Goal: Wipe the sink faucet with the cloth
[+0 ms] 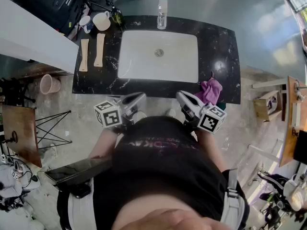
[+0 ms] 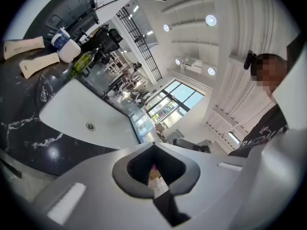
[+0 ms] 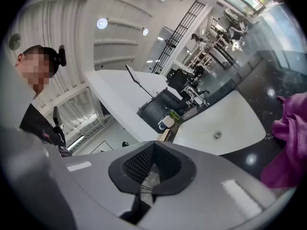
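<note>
A purple cloth (image 1: 210, 91) lies bunched on the black counter's (image 1: 225, 51) front right edge, and shows at the right in the right gripper view (image 3: 288, 147). The faucet (image 1: 162, 12) stands at the far rim of the white sink (image 1: 139, 56). My left gripper (image 1: 139, 98) hovers shut and empty just short of the counter's front edge, left of centre. My right gripper (image 1: 181, 97) is also shut and empty, a short way left of the cloth and not touching it. In each gripper view the jaws (image 2: 154, 145) (image 3: 152, 145) meet with nothing between them.
A white mug (image 1: 101, 20), a green bottle (image 1: 116, 16) and two beige wooden pieces (image 1: 99, 50) sit on the counter's left part. A pink bucket (image 1: 49, 84) and a wooden table (image 1: 19, 133) stand on the floor at left. A white wall unit (image 1: 33, 32) adjoins the counter.
</note>
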The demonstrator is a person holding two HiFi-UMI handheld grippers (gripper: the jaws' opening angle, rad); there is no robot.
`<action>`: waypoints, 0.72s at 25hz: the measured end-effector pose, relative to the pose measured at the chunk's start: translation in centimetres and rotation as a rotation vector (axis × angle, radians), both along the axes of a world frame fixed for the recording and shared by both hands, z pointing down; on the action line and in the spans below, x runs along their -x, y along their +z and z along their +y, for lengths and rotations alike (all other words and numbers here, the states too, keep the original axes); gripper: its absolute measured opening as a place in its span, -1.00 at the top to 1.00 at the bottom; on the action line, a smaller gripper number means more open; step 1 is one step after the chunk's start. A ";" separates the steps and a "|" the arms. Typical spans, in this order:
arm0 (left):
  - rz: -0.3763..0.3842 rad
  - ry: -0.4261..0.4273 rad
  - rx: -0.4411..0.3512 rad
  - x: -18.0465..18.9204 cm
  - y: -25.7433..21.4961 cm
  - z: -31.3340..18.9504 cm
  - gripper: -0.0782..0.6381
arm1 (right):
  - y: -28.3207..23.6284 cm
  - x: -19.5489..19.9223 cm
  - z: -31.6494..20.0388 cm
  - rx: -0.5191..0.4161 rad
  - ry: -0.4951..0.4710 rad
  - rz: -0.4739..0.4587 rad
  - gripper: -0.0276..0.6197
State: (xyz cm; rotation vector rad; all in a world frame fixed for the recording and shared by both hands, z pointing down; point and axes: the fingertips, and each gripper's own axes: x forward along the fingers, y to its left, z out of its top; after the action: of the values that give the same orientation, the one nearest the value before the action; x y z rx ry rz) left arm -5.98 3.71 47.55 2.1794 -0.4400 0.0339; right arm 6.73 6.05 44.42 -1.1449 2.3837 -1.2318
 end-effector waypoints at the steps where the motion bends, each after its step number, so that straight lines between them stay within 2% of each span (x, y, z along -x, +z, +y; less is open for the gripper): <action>1: 0.000 0.001 0.000 -0.1 -0.1 0.0 0.80 | 0.0 0.0 0.0 -0.001 -0.001 0.000 0.88; 18: 0.001 -0.003 0.005 0.9 -0.7 0.5 0.80 | 0.0 1.1 0.1 -0.001 -0.009 0.010 0.88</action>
State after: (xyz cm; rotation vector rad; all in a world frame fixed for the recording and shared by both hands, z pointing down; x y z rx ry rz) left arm -6.92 4.18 46.82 2.1737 -0.4418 0.0321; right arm 5.66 6.15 44.38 -1.1441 2.3990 -1.2305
